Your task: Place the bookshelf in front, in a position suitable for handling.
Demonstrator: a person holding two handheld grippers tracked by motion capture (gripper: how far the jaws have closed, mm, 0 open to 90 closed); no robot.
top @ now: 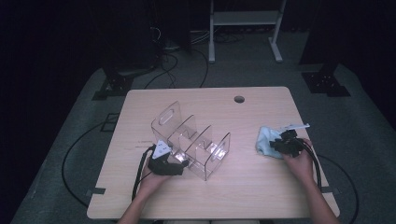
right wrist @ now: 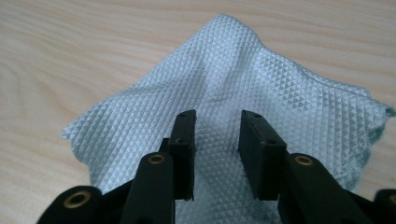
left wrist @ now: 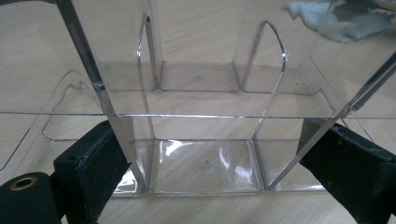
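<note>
The clear organizer (top: 191,144), at table centre, is clamped across its end by the left gripper (left wrist: 205,163); the cloth (right wrist: 224,107), near the right edge, is straddled by the partly closed right gripper (right wrist: 217,140), seemingly ungrasped; wiping judged unstarted.

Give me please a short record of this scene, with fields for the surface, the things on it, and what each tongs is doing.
surface: wooden table, round hole near far edge
organizer: clear plastic organizer with dividers, left of centre
cloth: light blue cloth, crumpled, on the right
left tongs: left tongs set around the organizer's near end, jaws against its walls
right tongs: right tongs over the cloth, jaws part closed with a fold rising between them; grip not certain
</note>
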